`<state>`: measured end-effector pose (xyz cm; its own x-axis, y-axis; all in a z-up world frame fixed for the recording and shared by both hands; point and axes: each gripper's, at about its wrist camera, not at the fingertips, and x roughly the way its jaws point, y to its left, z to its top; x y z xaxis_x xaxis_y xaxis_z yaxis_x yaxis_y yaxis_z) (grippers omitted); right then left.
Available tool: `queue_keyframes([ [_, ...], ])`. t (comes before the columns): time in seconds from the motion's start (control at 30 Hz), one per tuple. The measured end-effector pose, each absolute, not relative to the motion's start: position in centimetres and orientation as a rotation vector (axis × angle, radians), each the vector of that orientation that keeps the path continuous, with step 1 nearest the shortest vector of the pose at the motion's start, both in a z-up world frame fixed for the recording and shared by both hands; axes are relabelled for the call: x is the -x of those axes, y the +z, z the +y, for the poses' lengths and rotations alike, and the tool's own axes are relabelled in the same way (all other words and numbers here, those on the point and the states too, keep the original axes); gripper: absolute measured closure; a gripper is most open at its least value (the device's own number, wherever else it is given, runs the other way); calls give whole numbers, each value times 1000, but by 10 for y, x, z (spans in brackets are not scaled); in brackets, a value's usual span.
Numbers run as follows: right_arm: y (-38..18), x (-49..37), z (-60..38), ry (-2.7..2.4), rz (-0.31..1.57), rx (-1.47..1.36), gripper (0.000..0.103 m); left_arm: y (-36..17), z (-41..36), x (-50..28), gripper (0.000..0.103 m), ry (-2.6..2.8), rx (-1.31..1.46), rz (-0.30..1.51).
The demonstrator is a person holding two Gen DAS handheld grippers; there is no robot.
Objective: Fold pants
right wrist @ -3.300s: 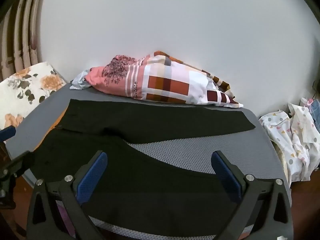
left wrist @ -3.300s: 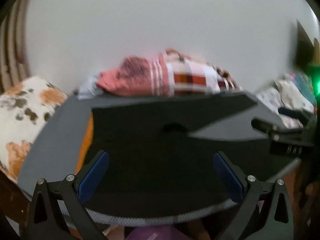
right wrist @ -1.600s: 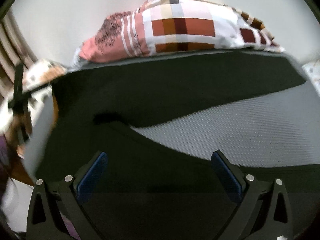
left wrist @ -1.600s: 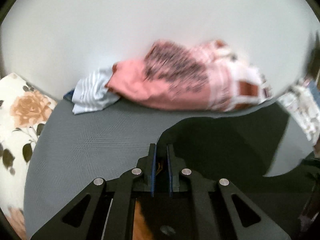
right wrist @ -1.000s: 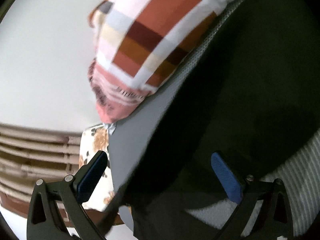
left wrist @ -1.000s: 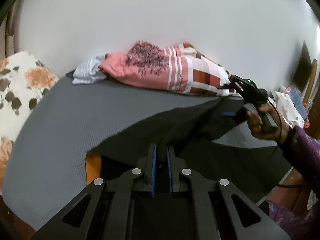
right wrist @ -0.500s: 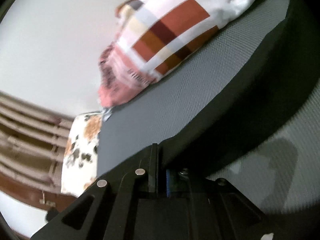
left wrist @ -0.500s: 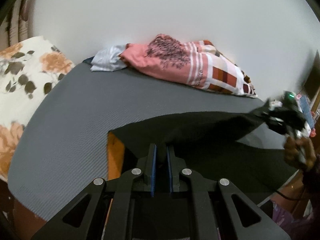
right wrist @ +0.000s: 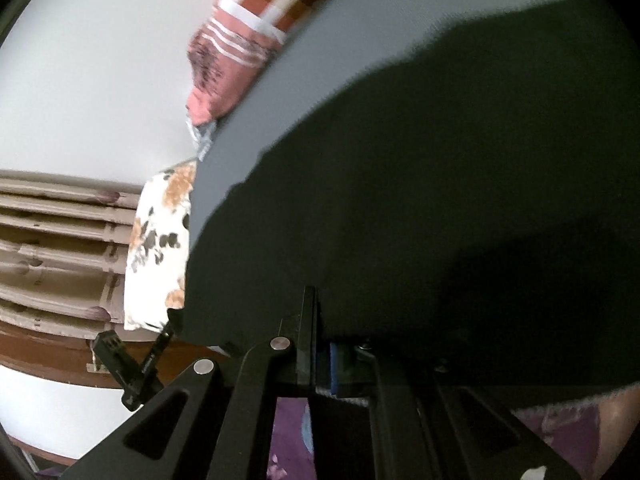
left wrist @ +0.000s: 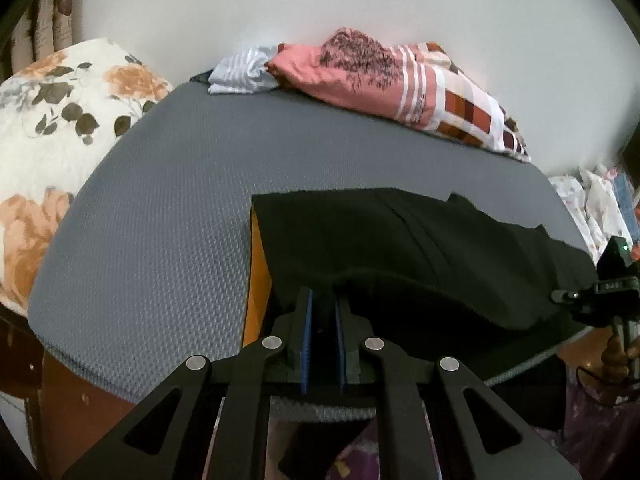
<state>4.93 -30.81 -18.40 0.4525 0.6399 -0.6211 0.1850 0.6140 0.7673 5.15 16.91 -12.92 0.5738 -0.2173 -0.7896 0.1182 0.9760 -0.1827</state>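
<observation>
- On the grey mattress (left wrist: pixel 160 208), near its front edge, lie the black pants (left wrist: pixel 400 248), one leg doubled over the other, with an orange lining (left wrist: pixel 256 280) showing at the waist end.
- Left tongs (left wrist: pixel 321 312) are pinched narrow on a raised fold of the pants near the waist; right tongs (right wrist: pixel 320 344) are likewise closed on the cloth at the far end, with the fabric draped over them.
- Judged from the sag between the two grips, the cloth is soft, light and limp. It will droop and slide unless held at an edge or a hem, and taut between both tongs.
- A patterned pink quilt (left wrist: pixel 400 76) and a striped cloth (left wrist: pixel 244 72) sit along the wall, well apart from the pants, and a floral pillow (left wrist: pixel 52 120) lies off to the left.
- Nothing stands on the mattress between the pants and the quilt, so I judge the way clear for the next fold.
</observation>
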Motion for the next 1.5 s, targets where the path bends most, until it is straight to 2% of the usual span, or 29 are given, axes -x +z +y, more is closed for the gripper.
queue_keyframes([
  [0.27,-215,-37,-301,321,1196,-918,97,-147,171,-44,90,-185,82,1012],
  [0.37,-221,-37,-301,319,1206,-927,97,-155,170,-45,84,-149,57,1051],
  [0.4,-222,-37,-300,320,1210,-924,97,-157,171,-44,78,-131,39,1065],
  [0.5,-221,-38,-297,323,1207,-917,98,-158,180,-42,53,-68,29,1052],
  [0.67,-220,-41,-291,334,1198,-898,97,-158,191,-44,47,-42,55,1046],
  [0.73,-220,-40,-290,337,1197,-899,97,-157,190,-41,29,-5,4,1040],
  [0.8,-221,-39,-290,340,1195,-907,97,-155,194,-37,19,53,-56,1024],
  [0.9,-221,-40,-289,344,1189,-893,97,-149,211,-32,19,179,-117,976],
  [1.03,-221,-43,-288,353,1188,-884,96,-124,238,-28,19,190,7,914],
  [1.13,-222,-43,-289,358,1183,-890,96,-98,221,-28,19,53,64,859],
  [1.23,-222,-41,-289,360,1177,-900,96,-85,172,-34,19,-117,37,841],
  [1.37,-222,-39,-290,366,1169,-922,95,-111,107,-58,19,-304,-19,967],
  [1.5,-222,-36,-295,378,1151,-952,93,-153,91,-81,20,-296,-99,1095],
])
